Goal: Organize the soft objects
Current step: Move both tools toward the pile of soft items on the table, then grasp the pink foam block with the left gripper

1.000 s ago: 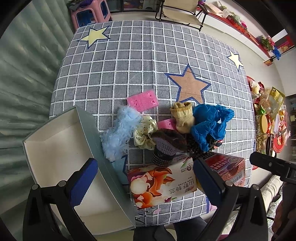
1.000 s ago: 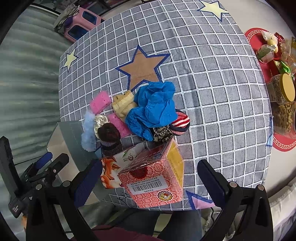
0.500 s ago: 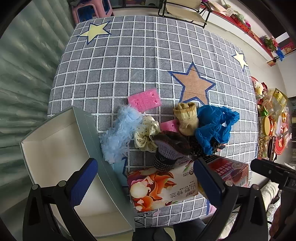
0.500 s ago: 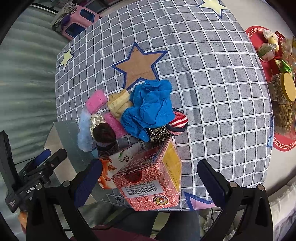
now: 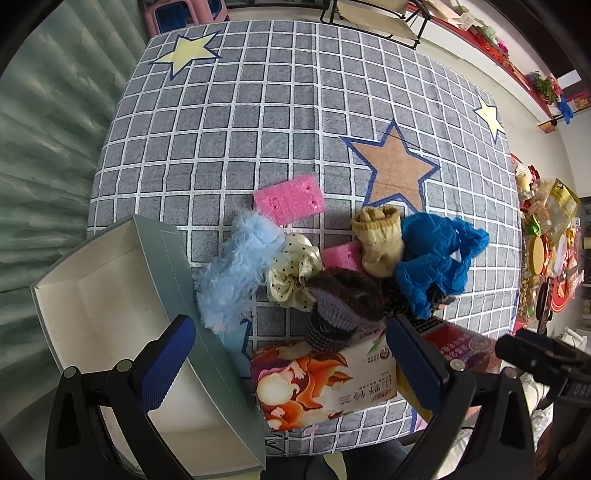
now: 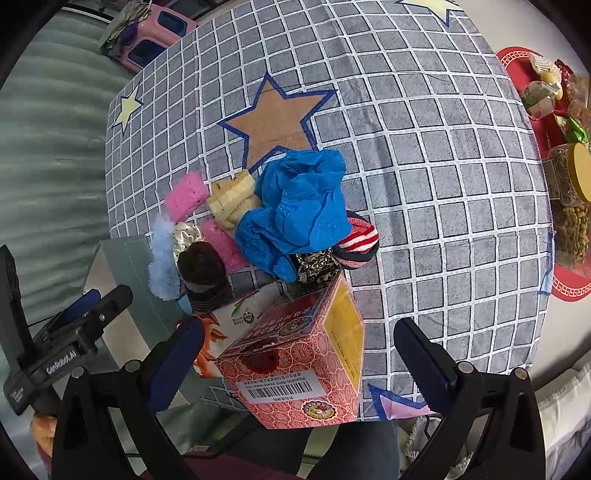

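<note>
A pile of soft things lies mid-table: a pink sponge (image 5: pixel 290 199), a light blue fluffy piece (image 5: pixel 236 269), a cream dotted scrunchie (image 5: pixel 291 273), a yellow sock (image 5: pixel 380 240), a blue crumpled cloth (image 5: pixel 436 258) (image 6: pixel 299 210), a dark knit hat (image 5: pixel 340 310) and a striped sock (image 6: pixel 360 236). An empty white box (image 5: pixel 110 314) with grey sides stands at the left. My left gripper (image 5: pixel 288 362) is open above the box edge and a tissue pack (image 5: pixel 325 384). My right gripper (image 6: pixel 295 365) is open above a red carton (image 6: pixel 303 369).
The table wears a grey checked cloth with stars (image 5: pixel 395 170). Jars and snacks on a red mat (image 6: pixel 569 206) stand at the right edge. A pink stool (image 6: pixel 155 40) and a folding chair (image 5: pixel 373 18) stand beyond the table. A green curtain (image 5: pixel 44 147) hangs at the left.
Both grippers have shifted slightly forward over the table; the pile looks a bit closer. Nothing was taken hold of or moved.
</note>
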`<state>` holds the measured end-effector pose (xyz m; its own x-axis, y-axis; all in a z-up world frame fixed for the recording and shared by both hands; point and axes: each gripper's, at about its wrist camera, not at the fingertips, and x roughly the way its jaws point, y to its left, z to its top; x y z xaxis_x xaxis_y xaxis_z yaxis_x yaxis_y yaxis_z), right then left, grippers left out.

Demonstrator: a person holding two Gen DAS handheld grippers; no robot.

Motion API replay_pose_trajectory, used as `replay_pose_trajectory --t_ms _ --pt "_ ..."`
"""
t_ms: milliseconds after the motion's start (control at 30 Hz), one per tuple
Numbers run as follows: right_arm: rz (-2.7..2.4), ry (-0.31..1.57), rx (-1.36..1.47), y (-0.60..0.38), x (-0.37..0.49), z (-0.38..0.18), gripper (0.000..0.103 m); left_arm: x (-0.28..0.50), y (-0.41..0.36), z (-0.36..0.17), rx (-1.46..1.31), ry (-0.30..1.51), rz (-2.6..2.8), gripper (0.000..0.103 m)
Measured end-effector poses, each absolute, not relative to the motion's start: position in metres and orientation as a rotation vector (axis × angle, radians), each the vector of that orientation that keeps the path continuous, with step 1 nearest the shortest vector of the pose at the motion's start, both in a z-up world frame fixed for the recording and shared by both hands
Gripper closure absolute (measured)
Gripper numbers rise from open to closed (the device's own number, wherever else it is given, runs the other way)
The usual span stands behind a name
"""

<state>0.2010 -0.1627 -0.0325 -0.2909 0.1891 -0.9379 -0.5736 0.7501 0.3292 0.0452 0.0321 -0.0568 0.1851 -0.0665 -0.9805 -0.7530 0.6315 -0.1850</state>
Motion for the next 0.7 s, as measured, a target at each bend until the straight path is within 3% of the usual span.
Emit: replay_pose_trajectory --t_ms 700 --pt "0.760 1.723 -0.338 -0.155 0.223 -0.055 0.000 0.111 0.089 -0.129 -0.844 1.389 0.668 0.000"
